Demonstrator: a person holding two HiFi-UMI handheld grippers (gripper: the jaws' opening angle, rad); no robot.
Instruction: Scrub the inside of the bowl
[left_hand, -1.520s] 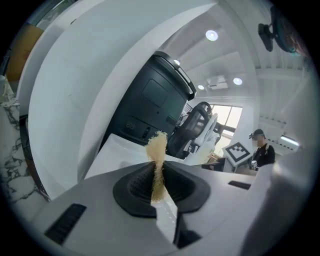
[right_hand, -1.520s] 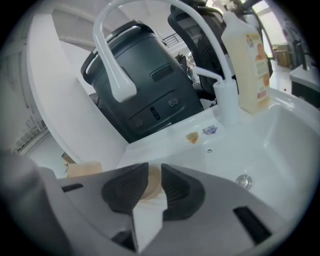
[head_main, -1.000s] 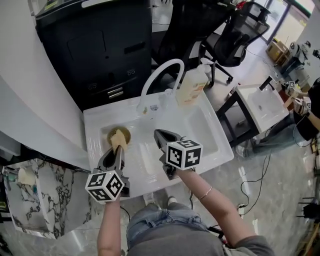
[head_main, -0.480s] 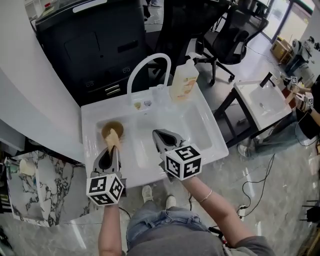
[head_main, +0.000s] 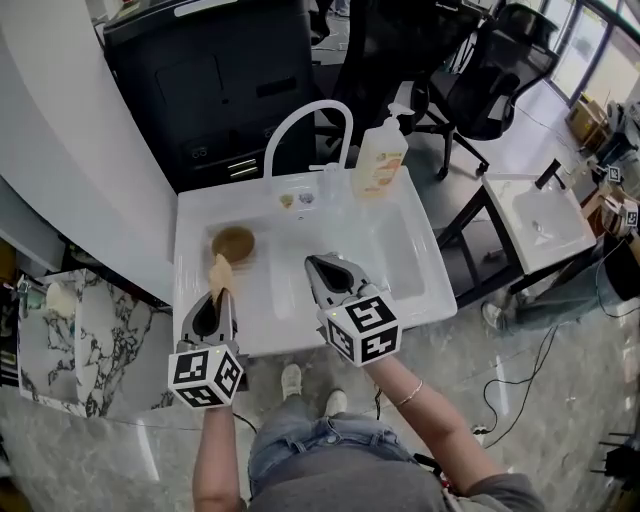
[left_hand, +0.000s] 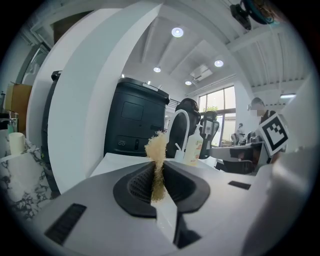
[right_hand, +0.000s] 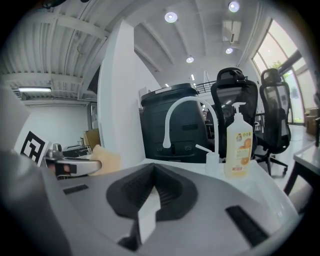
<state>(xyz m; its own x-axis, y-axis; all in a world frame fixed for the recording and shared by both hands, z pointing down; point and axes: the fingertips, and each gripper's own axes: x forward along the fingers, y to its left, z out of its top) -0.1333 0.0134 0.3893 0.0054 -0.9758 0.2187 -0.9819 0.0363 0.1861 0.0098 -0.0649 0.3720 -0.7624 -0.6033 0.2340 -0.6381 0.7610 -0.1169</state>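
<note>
A small brown bowl (head_main: 233, 241) stands on the left part of the white sink top (head_main: 195, 225). My left gripper (head_main: 216, 292) hovers just short of it, toward me, and is shut on a tan sponge (head_main: 220, 268). In the left gripper view the sponge (left_hand: 156, 147) sticks up from between the closed jaws. My right gripper (head_main: 314, 264) is over the basin's front left, with its jaws together and nothing in them (right_hand: 152, 172). From the right gripper view the sponge (right_hand: 107, 159) shows at the left. The bowl is hidden in both gripper views.
A white arched faucet (head_main: 310, 125) and a soap bottle (head_main: 380, 160) stand at the back of the sink basin (head_main: 400, 250). A black cabinet (head_main: 220, 80) lies behind. A marble side table (head_main: 70, 340) is at the left, and office chairs (head_main: 490, 70) are at the back right.
My left gripper has drawn the sponge back out of the bowl toward me, so the bowl now shows uncovered. The right gripper has stayed roughly in place over the basin.
</note>
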